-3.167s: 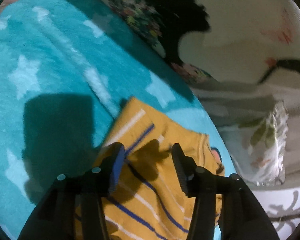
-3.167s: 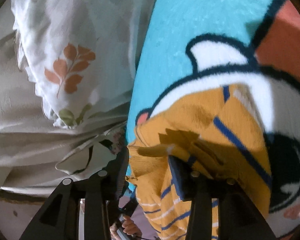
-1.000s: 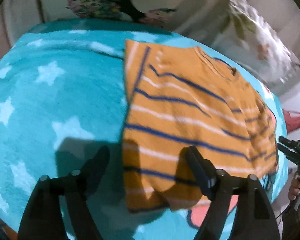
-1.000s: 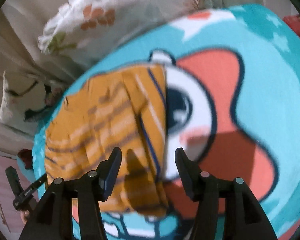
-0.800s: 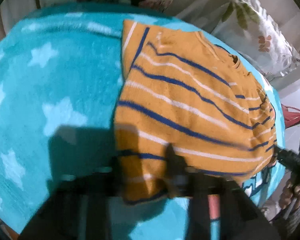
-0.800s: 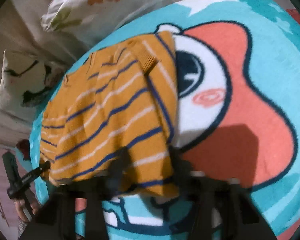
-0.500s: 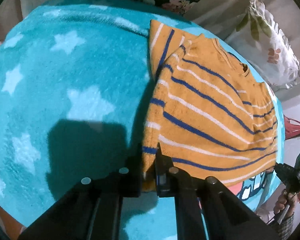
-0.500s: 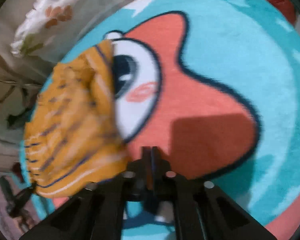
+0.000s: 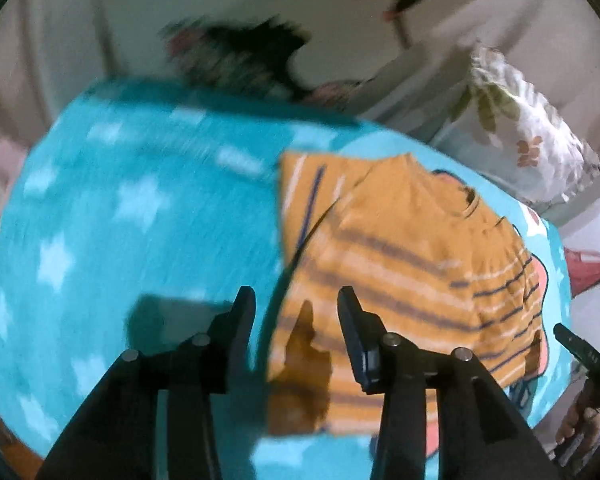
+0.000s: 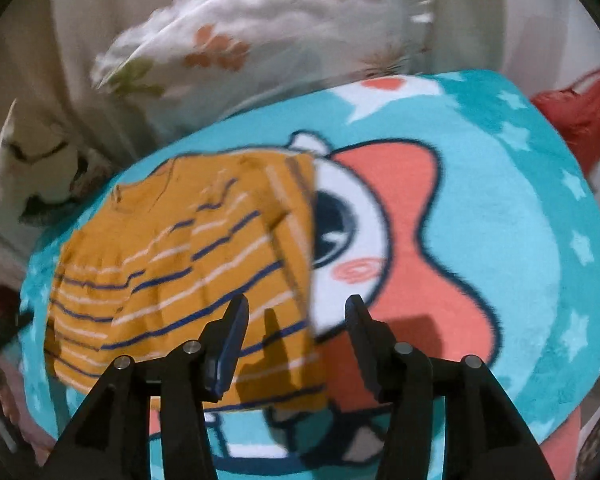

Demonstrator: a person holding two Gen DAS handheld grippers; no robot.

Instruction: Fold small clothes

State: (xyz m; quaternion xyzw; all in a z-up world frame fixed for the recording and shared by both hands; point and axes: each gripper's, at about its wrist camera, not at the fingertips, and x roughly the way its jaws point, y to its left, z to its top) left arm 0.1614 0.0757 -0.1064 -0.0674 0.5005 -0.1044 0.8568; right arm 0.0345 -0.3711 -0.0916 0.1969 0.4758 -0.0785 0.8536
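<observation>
Both claws, left claw point(image 9: 296, 300) and right claw point(image 10: 296, 308), gape empty above my striped yellow shirt point(image 10: 188, 264); only right view shows blanket's cartoon face point(image 10: 340, 232).

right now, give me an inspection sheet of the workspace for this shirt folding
surface: teal star blanket with a cartoon print.
job's things: mustard striped shirt lies flat on the blanket, sleeves folded in, nothing gripping it.
clutter: nothing seen on the blanket.
grippers: left gripper open above the shirt's bottom left corner; right gripper open above its bottom right corner.
cables: nothing seen.
surroundings: leaf-print pillow behind the blanket, red fabric at the far right; the view is blurred.
</observation>
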